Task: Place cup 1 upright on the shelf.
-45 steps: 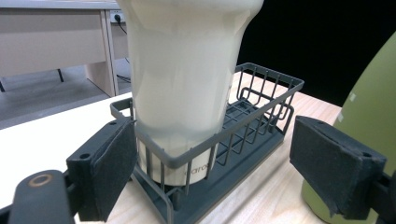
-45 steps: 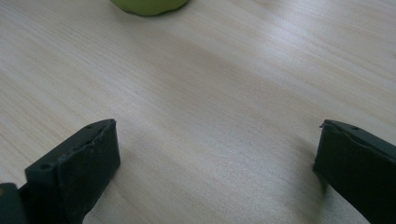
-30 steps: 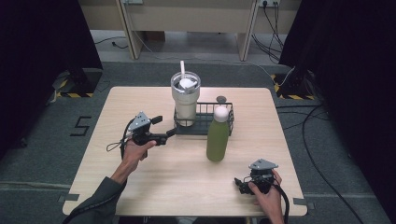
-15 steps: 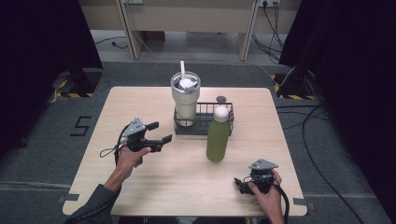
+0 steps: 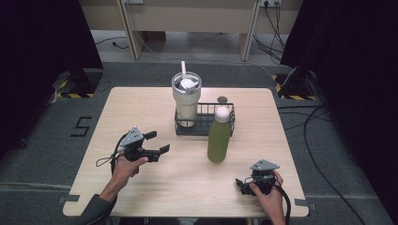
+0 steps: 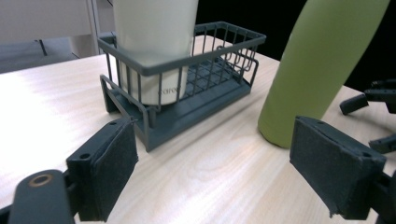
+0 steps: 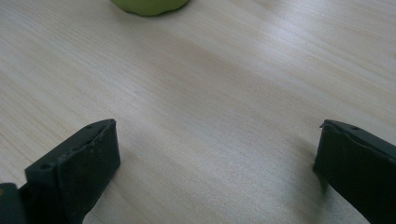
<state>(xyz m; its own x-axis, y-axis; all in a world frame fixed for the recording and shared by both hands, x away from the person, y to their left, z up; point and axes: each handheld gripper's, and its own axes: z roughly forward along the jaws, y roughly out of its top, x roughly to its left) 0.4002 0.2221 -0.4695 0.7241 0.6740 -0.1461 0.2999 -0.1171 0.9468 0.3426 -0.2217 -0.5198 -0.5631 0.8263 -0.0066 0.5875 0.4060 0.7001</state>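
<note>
The green bottle point(image 5: 218, 138) stands up on the wooden table point(image 5: 141, 108), just in front of the wire basket point(image 5: 226, 123) that holds the big white cup point(image 5: 186, 104). The left gripper point(image 5: 157, 142) is off to the bottle's left, jaws wide apart and holding nothing. The right gripper point(image 5: 241, 183) sits low near the table's front edge, also wide apart and holding nothing.

Green bottle point(image 5: 218, 138) upright — just beside wire basket point(image 5: 204, 123).

Tumbler point(image 5: 186, 101) stands in basket point(image 5: 225, 125); bottle point(image 5: 218, 137) just before it.
</note>
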